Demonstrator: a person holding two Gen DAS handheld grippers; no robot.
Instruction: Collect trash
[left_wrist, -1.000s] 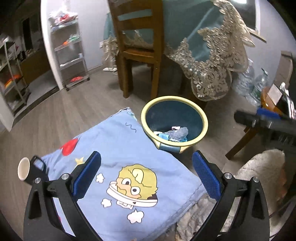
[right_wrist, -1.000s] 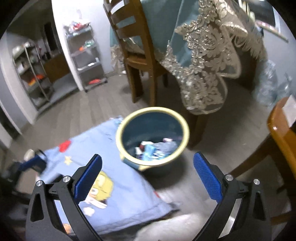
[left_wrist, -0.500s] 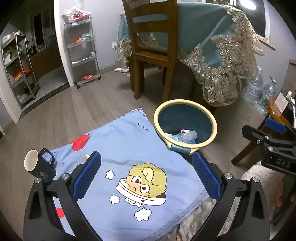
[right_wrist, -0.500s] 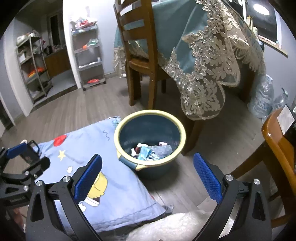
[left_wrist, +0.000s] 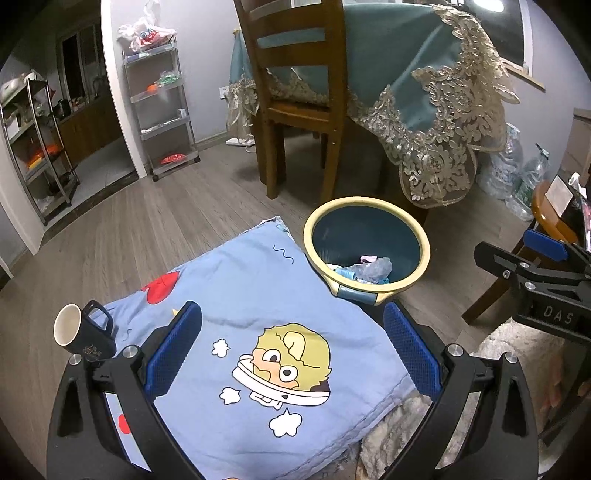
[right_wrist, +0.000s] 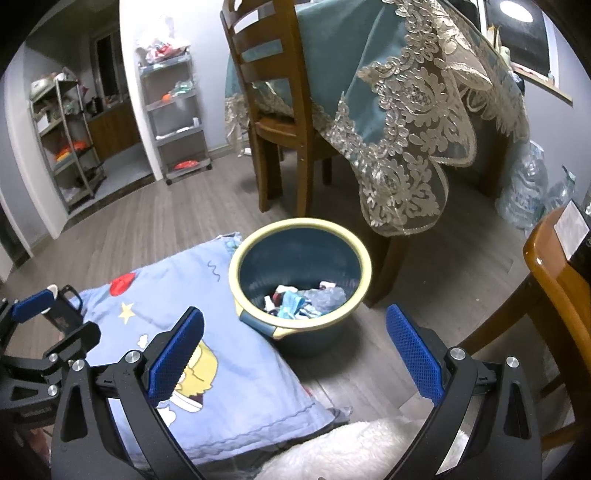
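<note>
The left claw (left_wrist: 291, 354) hangs wide and empty above a light blue cartoon-print cushion (left_wrist: 258, 332), its blue pads well apart. The right claw (right_wrist: 295, 347) is likewise spread wide with nothing between its pads, over the cushion's near corner and bare wood floor (right_wrist: 424, 288). In the left wrist view the right claw's body shows at the right edge, with the letters "DAS" readable on it.

Just past the cushion's far edge stands the trash bin (right_wrist: 300, 225), dark blue with a cream rim, touching the cushion. Inside it lies the trash (right_wrist: 306, 299): crumpled clear plastic, bits of light blue and white wrapper, low at the bottom. Open floor lies to the bin's right and ahead on the left toward the doorway.

At the cushion's left edge sits a dark mug (left_wrist: 79, 332), tilted, its white inside showing; the print on its side is too small to read. Behind the bin a wooden chair (left_wrist: 295, 92) is tucked against the desk, whose teal cloth with lace trim (left_wrist: 436, 122) hangs close above the bin. A white fluffy rug (right_wrist: 351, 450) lies nearest the camera.
</note>
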